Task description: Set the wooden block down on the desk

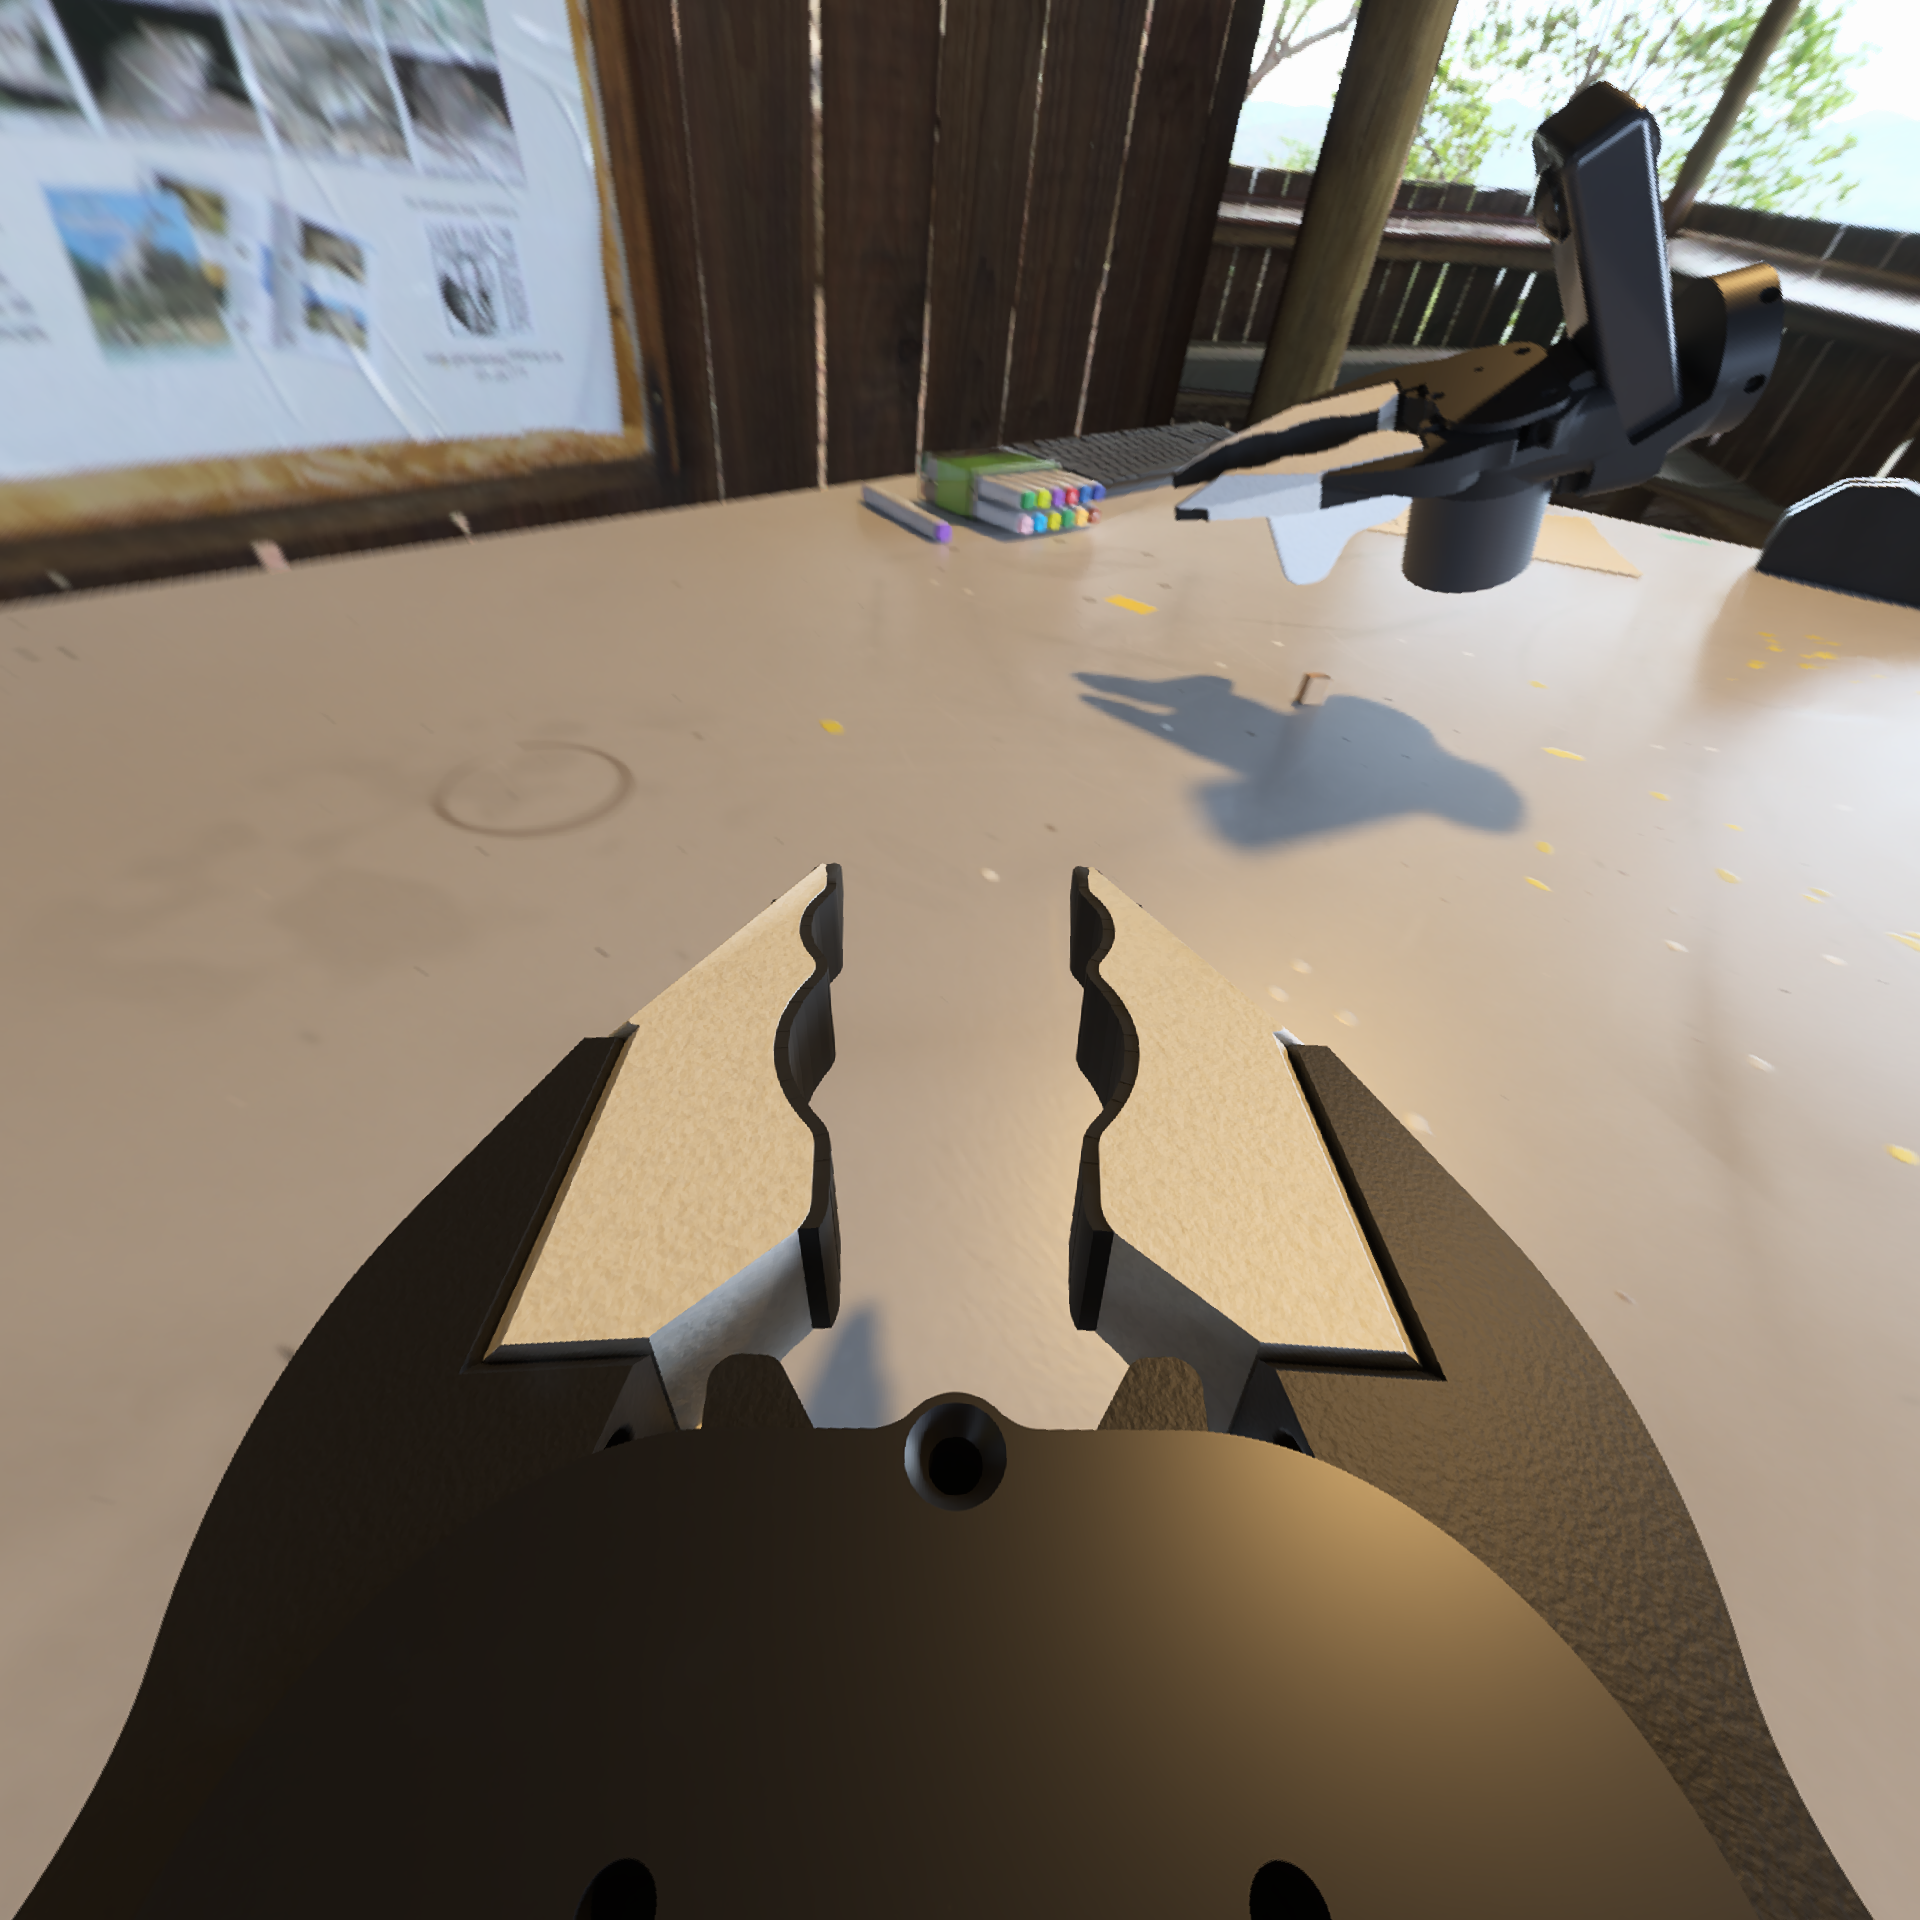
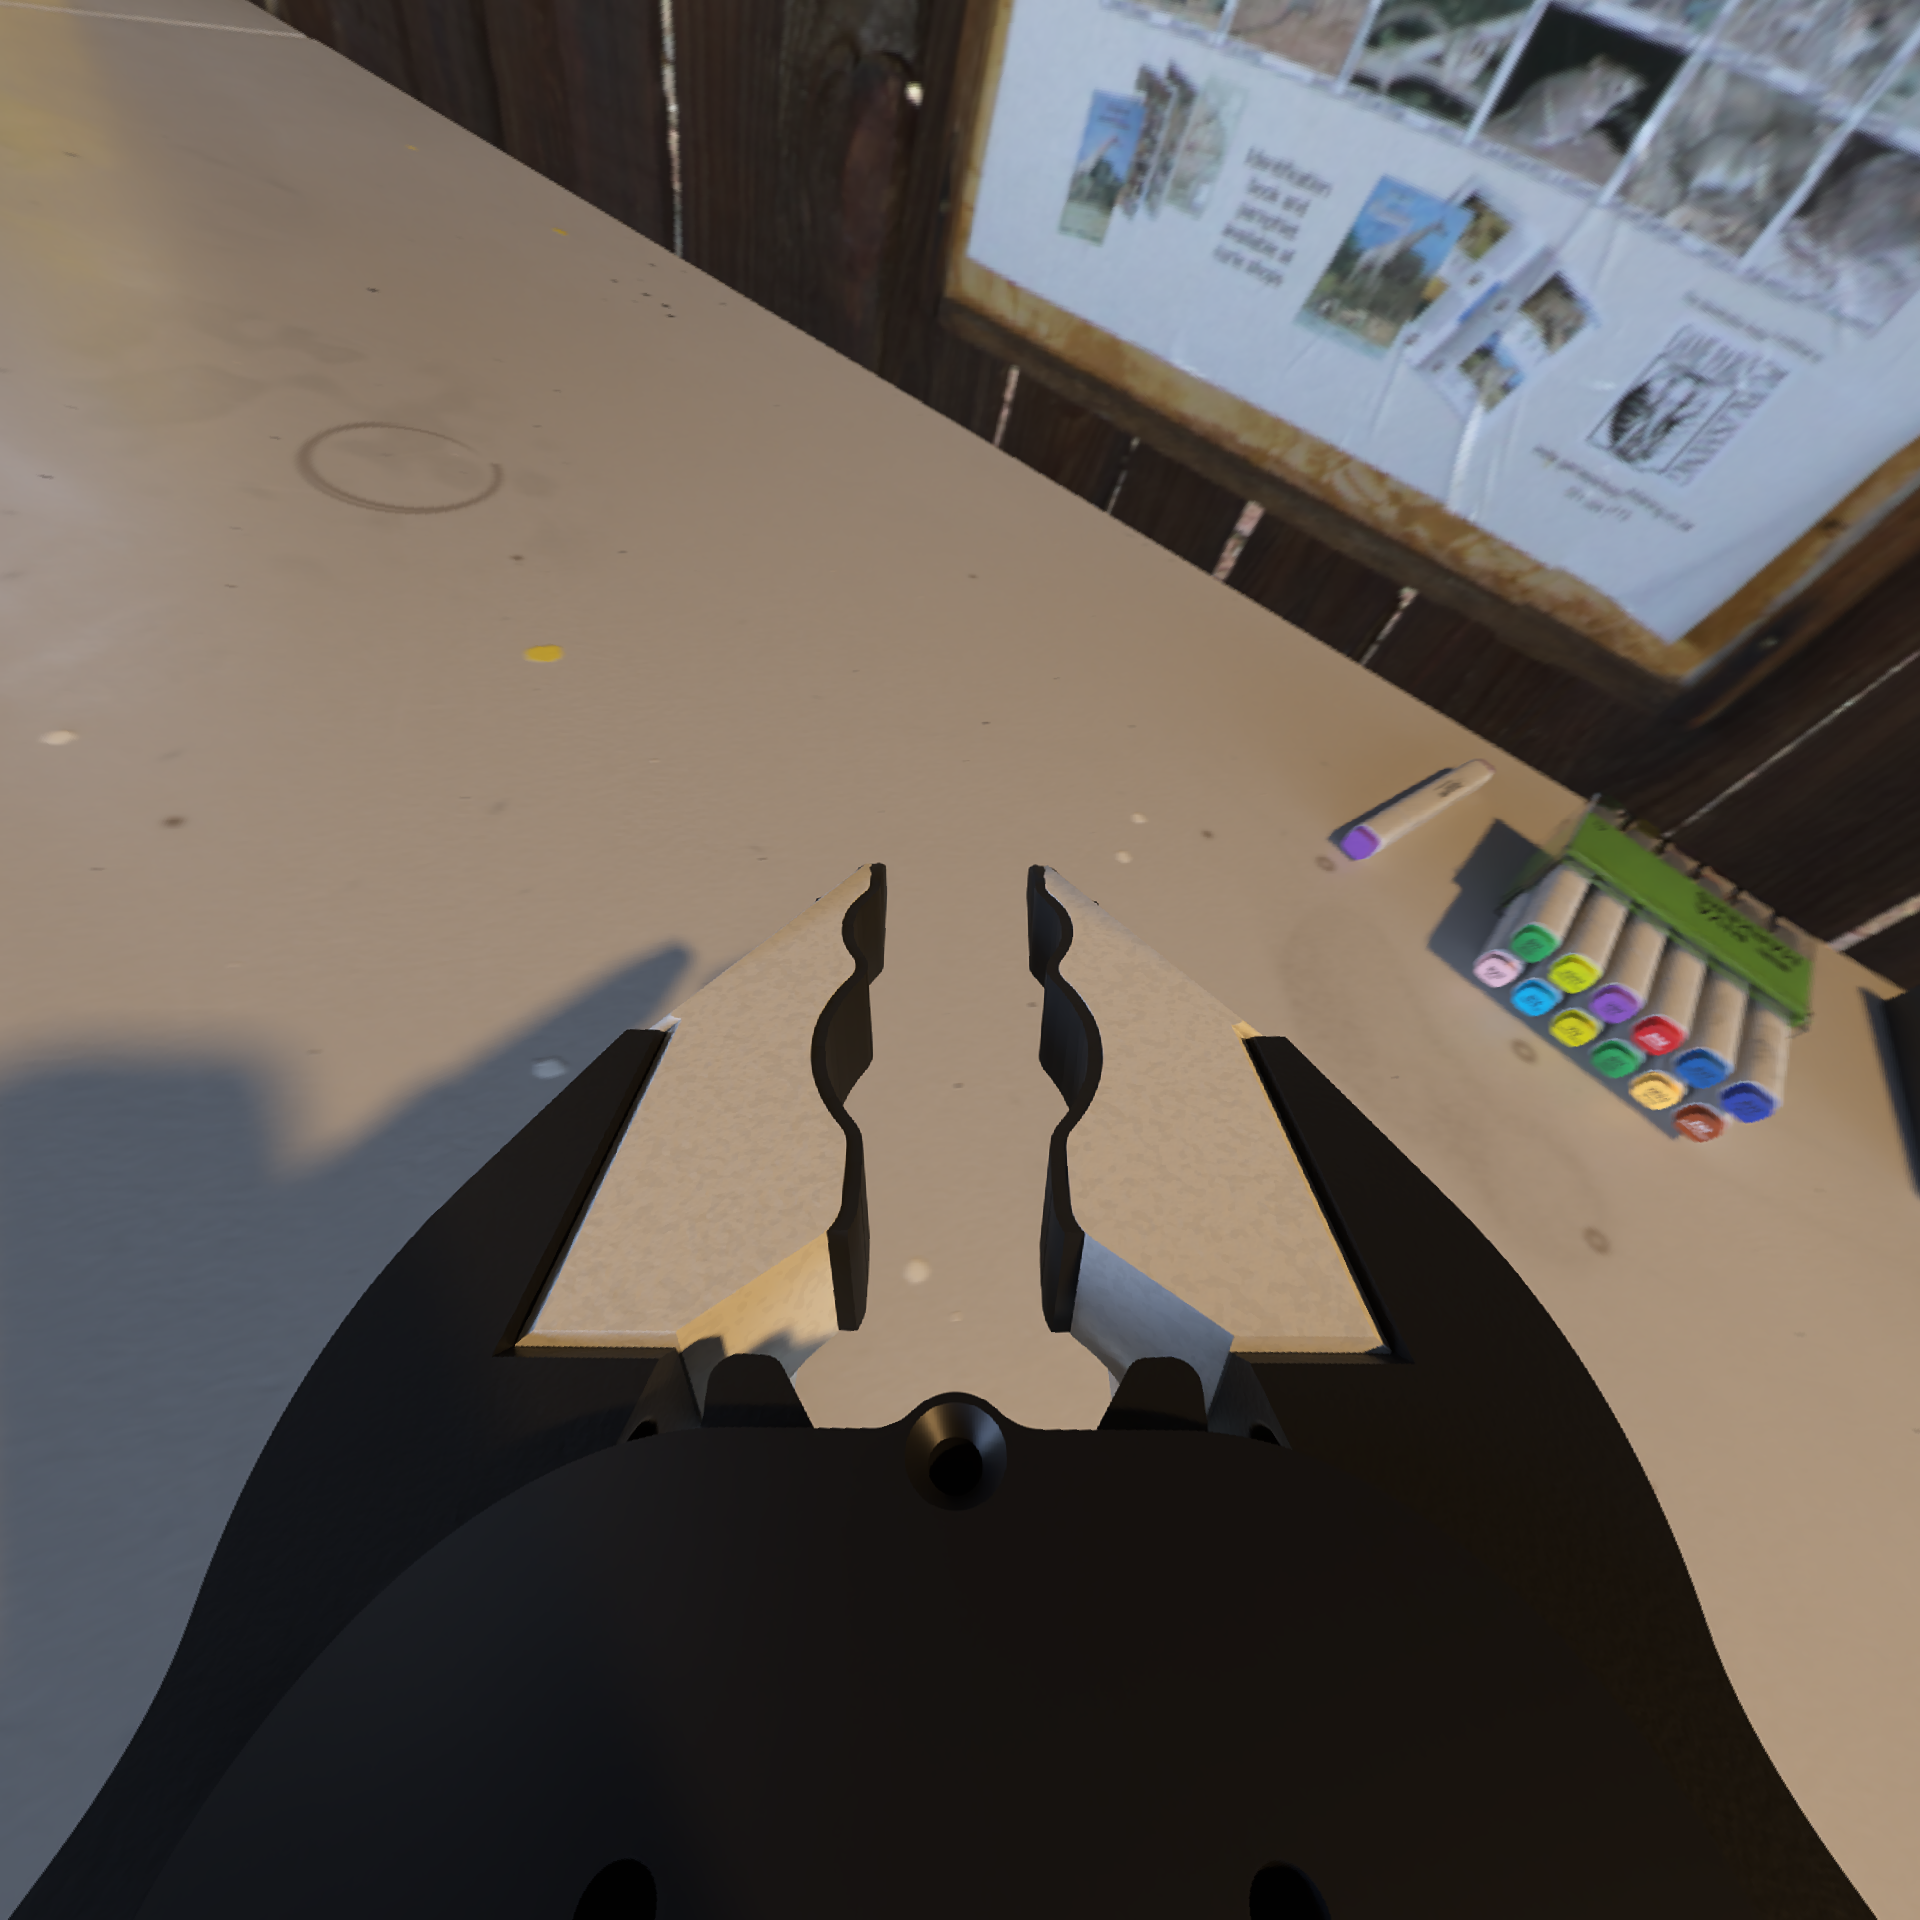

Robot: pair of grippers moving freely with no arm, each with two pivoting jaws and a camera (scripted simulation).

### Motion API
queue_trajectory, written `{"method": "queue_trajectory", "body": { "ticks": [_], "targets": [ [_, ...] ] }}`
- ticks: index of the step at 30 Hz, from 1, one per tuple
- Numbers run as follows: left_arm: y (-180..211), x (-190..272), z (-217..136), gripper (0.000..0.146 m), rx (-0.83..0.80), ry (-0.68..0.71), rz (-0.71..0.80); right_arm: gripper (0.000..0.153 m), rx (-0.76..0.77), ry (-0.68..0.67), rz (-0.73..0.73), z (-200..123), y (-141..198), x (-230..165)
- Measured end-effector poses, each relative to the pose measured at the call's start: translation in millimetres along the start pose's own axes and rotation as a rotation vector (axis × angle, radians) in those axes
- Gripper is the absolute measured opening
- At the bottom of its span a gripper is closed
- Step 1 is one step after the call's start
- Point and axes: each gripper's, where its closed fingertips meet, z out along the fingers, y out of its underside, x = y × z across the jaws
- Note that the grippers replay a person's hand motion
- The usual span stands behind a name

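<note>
A very small tan wooden block [image 1: 1311, 688] stands on the beige desk [image 1: 416, 987], far right of centre in the left wrist view, at the edge of a gripper's shadow. My left gripper [image 1: 956, 883] is open and empty, low over the desk, well short of the block. My right gripper [image 1: 1190, 497] hovers above the desk beyond the block. In the right wrist view my right gripper [image 2: 956, 883] is open with nothing between its fingers, above bare desk [image 2: 520, 831]. The block does not show in that view.
A set of coloured markers [image 1: 1013, 494] [image 2: 1631, 1008] and a loose purple-capped marker [image 1: 914, 516] [image 2: 1413, 810] lie at the desk's far edge, beside a keyboard [image 1: 1122, 452]. A notice board [image 1: 260, 260] [image 2: 1455, 260] hangs on the wooden wall. A dark object [image 1: 1839, 540] sits far right.
</note>
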Motion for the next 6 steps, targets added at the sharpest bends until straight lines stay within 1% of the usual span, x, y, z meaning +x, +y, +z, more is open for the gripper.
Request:
{"method": "queue_trajectory", "body": {
  "ticks": [3, 6],
  "targets": [
    [-24.5, -21.6, 3.0, 0.047, 0.027, -0.048, 0.083, 0.026, 0.028, 0.032, -0.009, 4.1, -5.0, 22.2],
    [-45.9, -47.5, 19.5, 0.05, -0.009, -0.067, 0.129, 0.026, 0.079, 0.041, 0.003, 11.7, -17.3, 41.2]
  ]
}}
